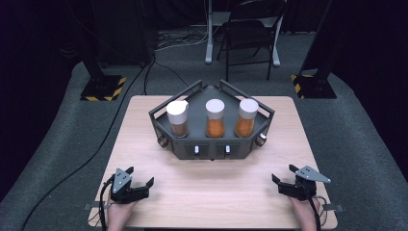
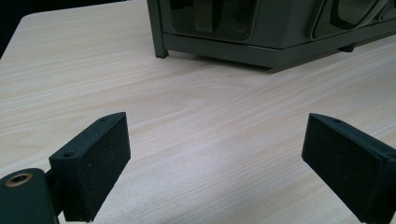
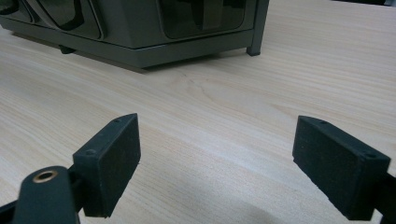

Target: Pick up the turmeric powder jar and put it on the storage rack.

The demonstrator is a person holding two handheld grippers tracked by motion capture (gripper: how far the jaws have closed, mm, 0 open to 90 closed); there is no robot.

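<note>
Pale wood-grain desk on grey carpet, the room dark beyond, a black folding chair at the back. My left claw and right claw rest near the front corners, both spread wide, gripping nothing. The dark grey angular metal rack stands mid-desk, well apart from both, holding three white-capped clear jars of orange powder.

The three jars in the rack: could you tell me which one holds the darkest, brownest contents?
The left jar: its filling looks brownish, while the middle jar and the right jar hold brighter orange.
</note>
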